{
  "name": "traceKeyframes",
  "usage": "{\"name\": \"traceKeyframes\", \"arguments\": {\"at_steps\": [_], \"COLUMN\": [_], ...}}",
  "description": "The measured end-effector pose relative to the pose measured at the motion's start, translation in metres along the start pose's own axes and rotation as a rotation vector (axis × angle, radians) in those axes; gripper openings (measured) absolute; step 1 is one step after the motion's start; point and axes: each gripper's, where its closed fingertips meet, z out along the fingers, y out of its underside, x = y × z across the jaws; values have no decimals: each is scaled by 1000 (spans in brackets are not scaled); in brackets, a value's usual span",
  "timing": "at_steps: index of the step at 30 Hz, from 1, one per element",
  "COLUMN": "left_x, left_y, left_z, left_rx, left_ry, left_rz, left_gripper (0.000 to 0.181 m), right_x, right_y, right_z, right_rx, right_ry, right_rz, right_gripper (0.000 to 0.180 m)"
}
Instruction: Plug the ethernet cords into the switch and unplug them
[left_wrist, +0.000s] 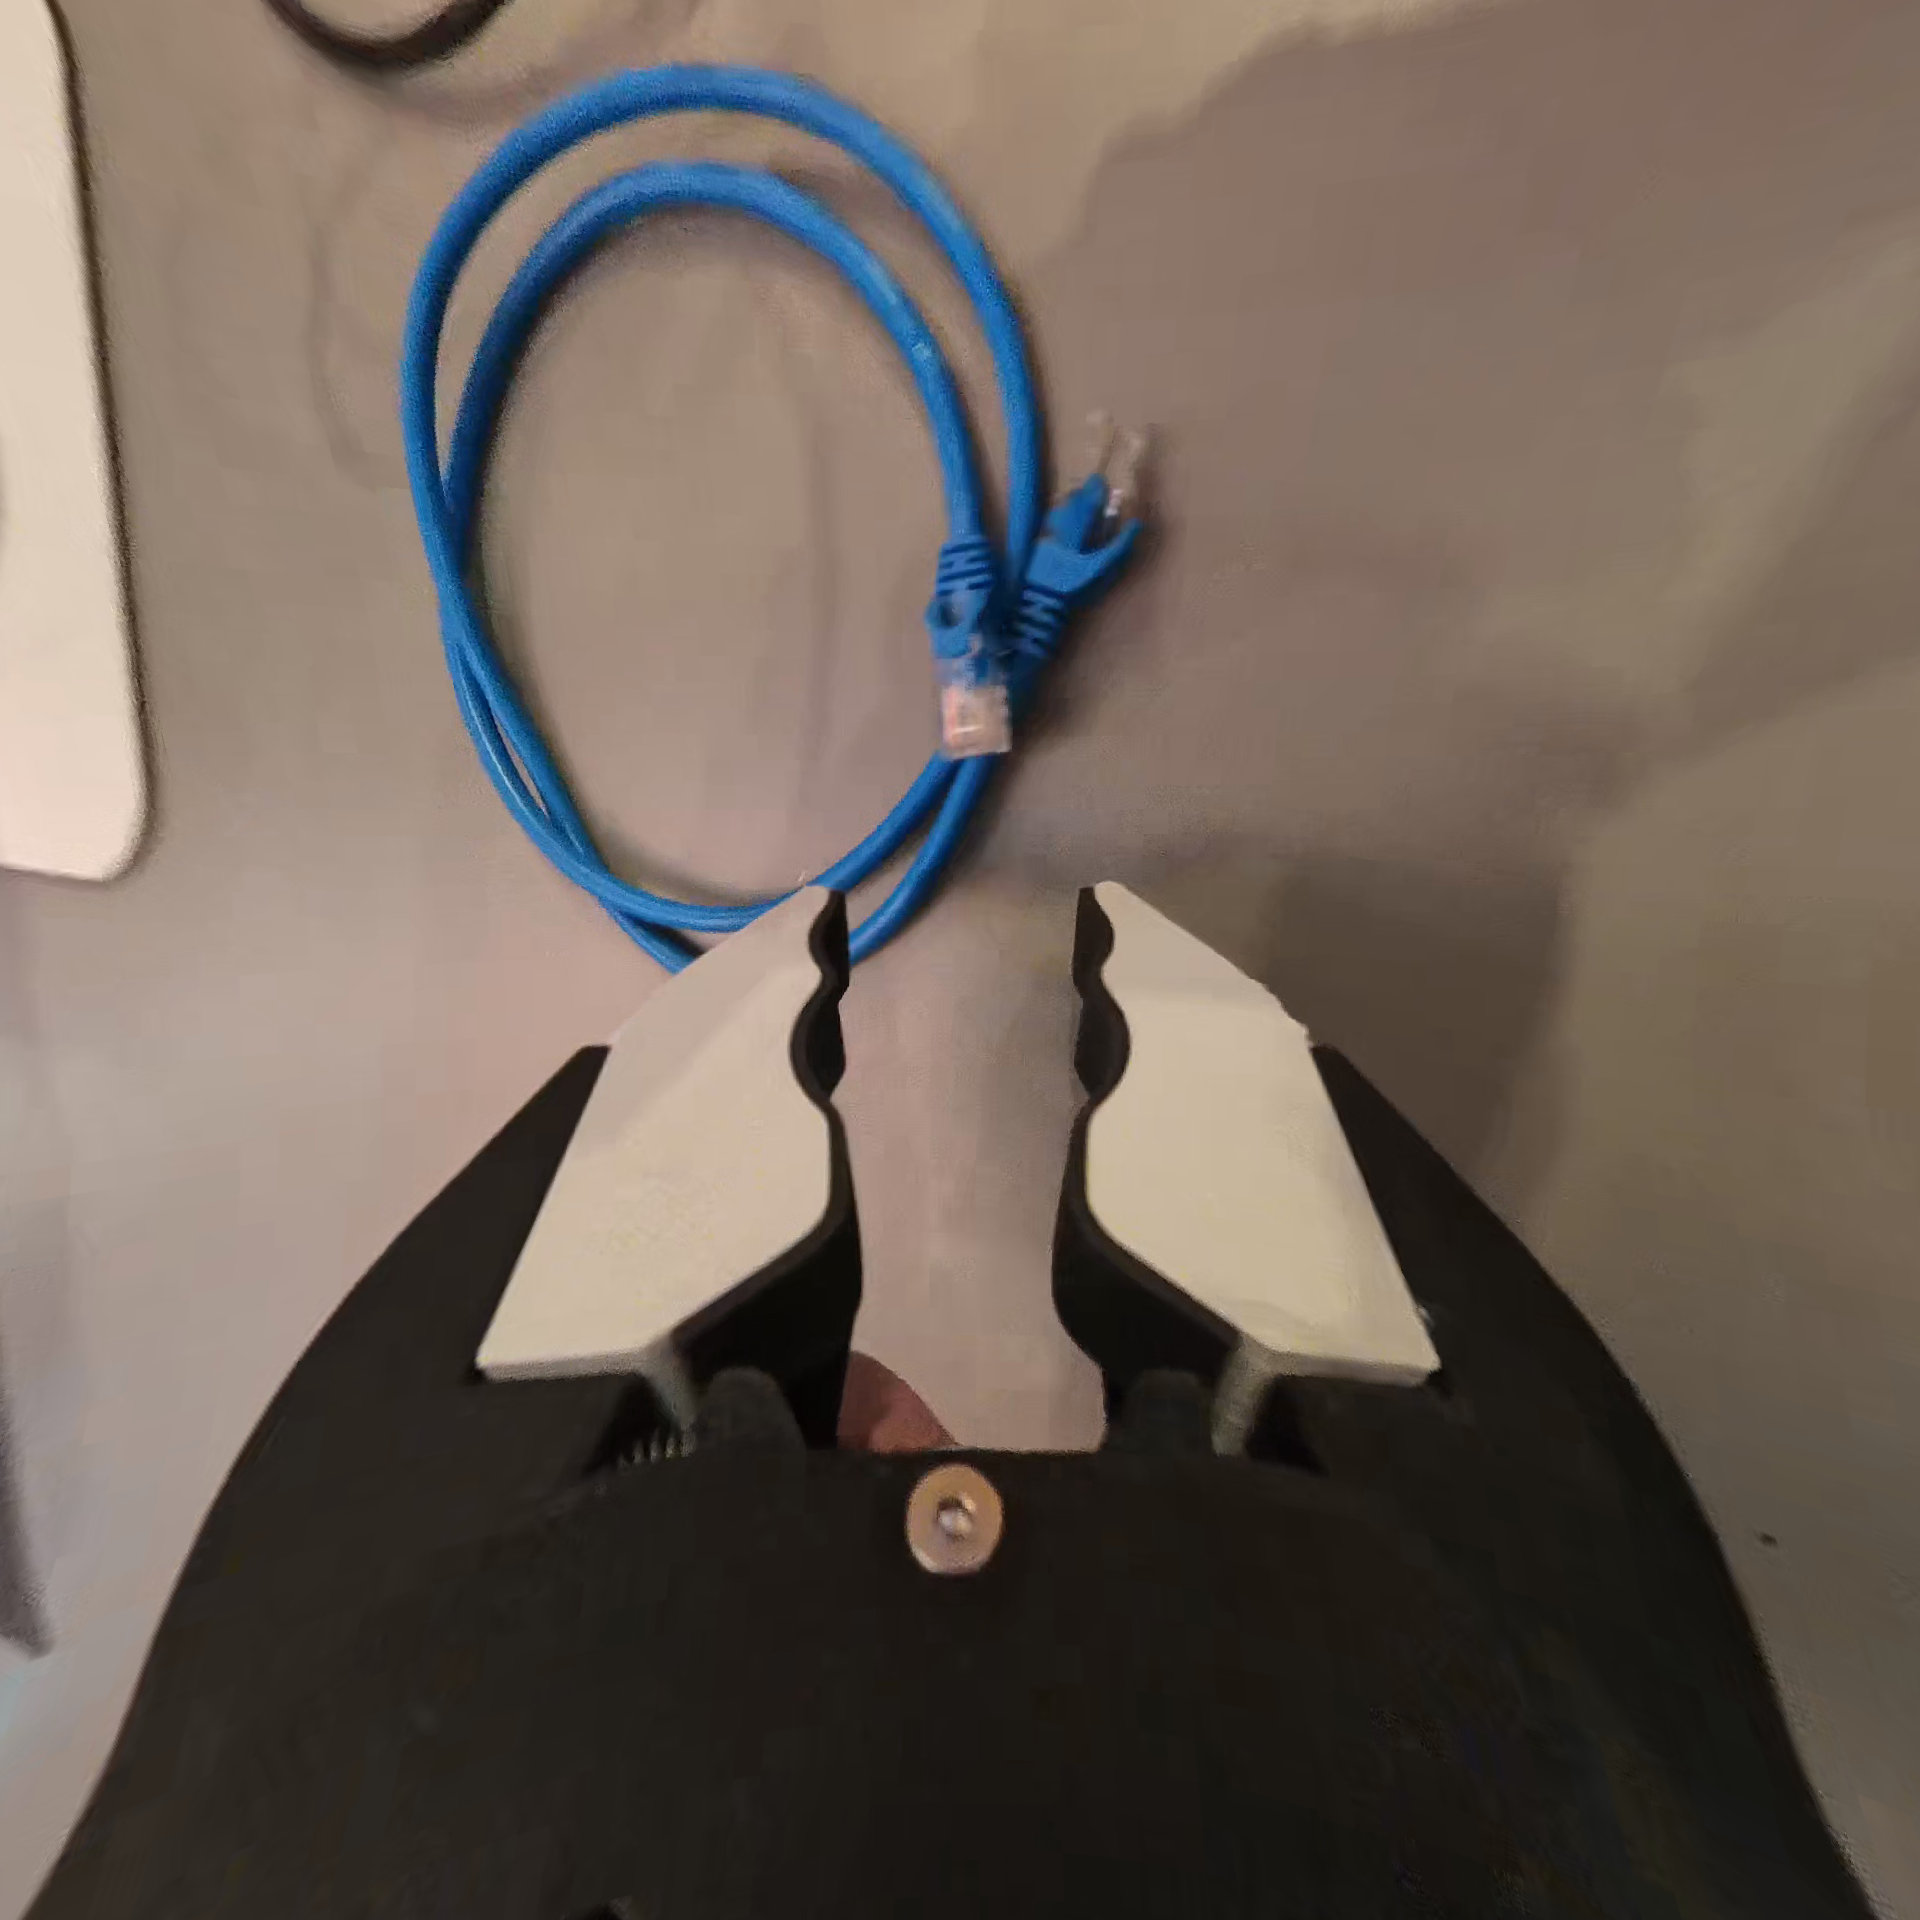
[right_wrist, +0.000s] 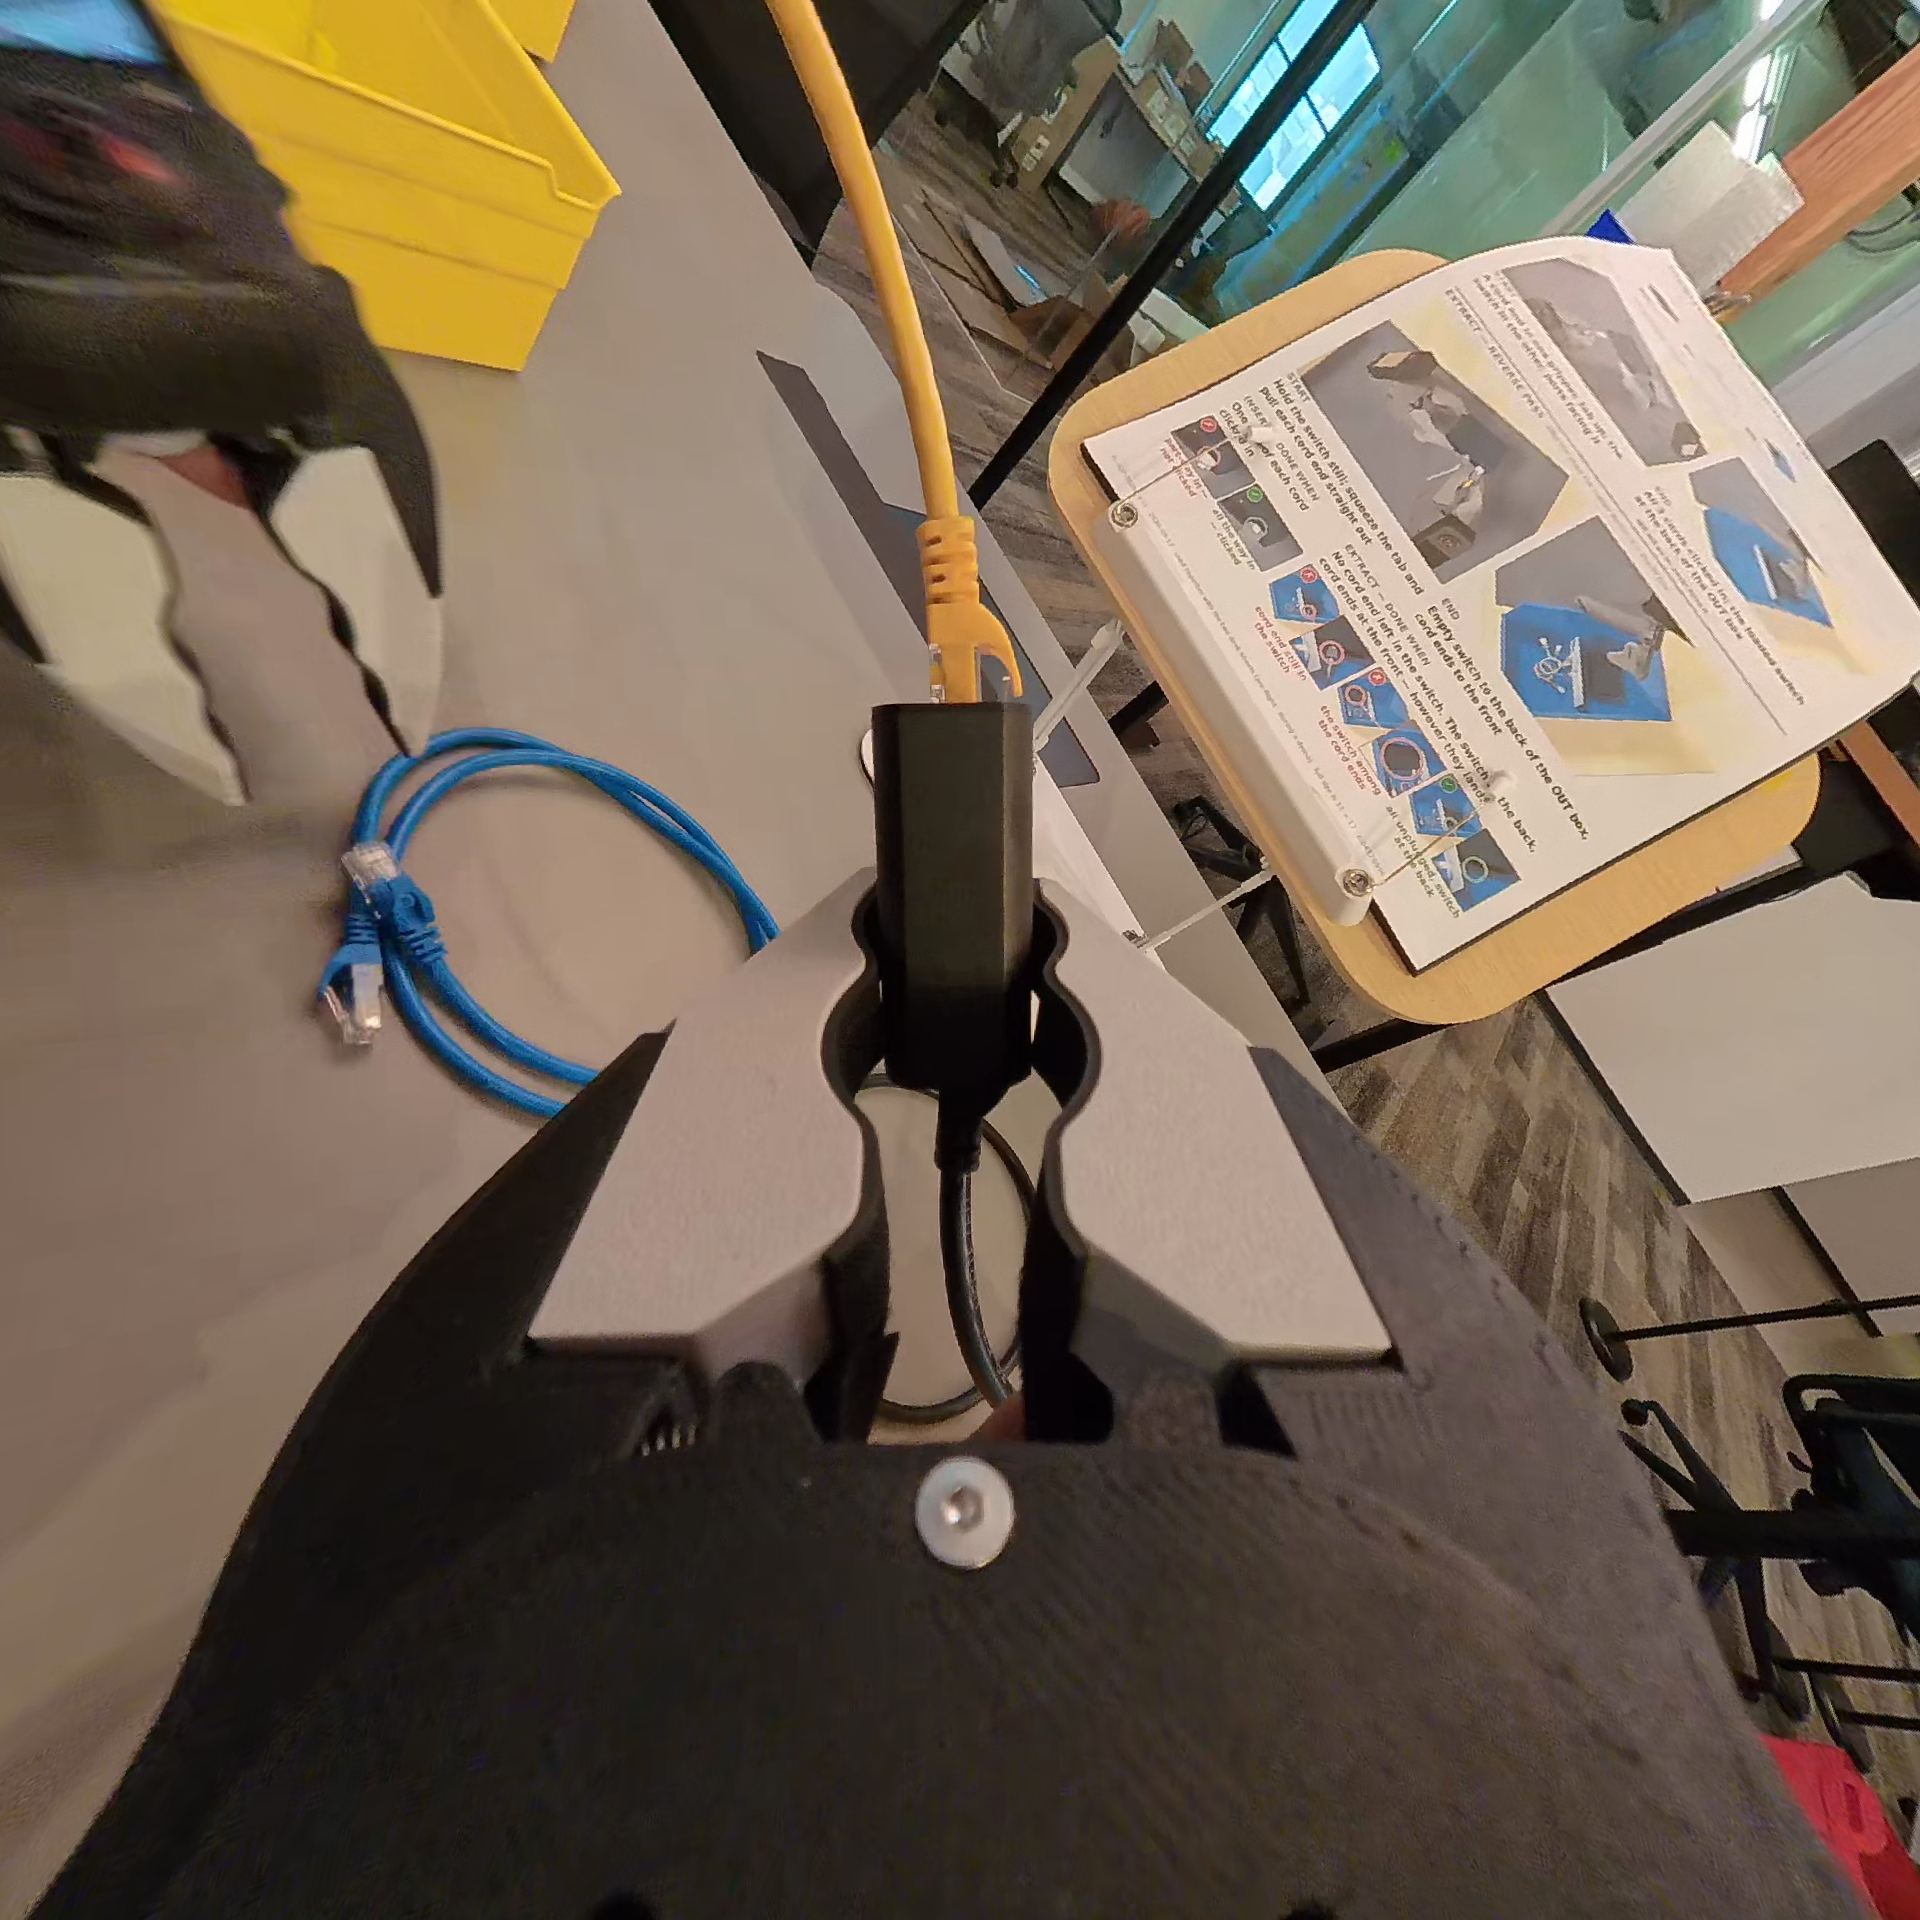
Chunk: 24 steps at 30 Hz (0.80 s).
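Open-plan office or lab workspace, set up as a test bench.

A grey table (right_wrist: 644, 436) carries stacked yellow bins (right_wrist: 416, 208) at 11 o'clock; a printed instruction sheet (right_wrist: 1455, 582) sits clipped to a wooden stand at 2 o'clock. Glass partitions (right_wrist: 1403, 156) stand at 1 o'clock, office chairs (right_wrist: 1849, 1538) at 4 o'clock on patterned carpet (right_wrist: 1507, 1195).

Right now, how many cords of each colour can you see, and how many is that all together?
Blue cord: 1, coiled loose on the grey table with both plugs free.
Yellow cord: 1, plugged into the black switch that the right gripper holds.
Black cord: 1, hanging from the switch's near end.
Total: 3 cords.
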Motion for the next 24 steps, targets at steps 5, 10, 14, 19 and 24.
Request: {"name": "traceKeyframes", "arguments": {"at_steps": [5,10,14,19,24], "left_x": [8,20,19,10,2], "left_y": [-26,-51,-51,-49,-52], "left_z": [-3,13,25,32,36], "left_rx": [136,180,141,121,111], "left_ry": [-288,-387,-325,-272,-251], "left_rz": [245,456,489,472,472], "left_gripper": [32,26,19,10,11], "right_x": [0,-1,2,0,1], "right_y": [0,-3,-2,-1,1], "right_z": [1,1,-1,1,1], "right_rx": [8,8,9,9,11], "right_ry": [0,3,8,2,1], "right_rz": [14,5,13,16,24], "right_gripper": [21,21,22,21,21]}}
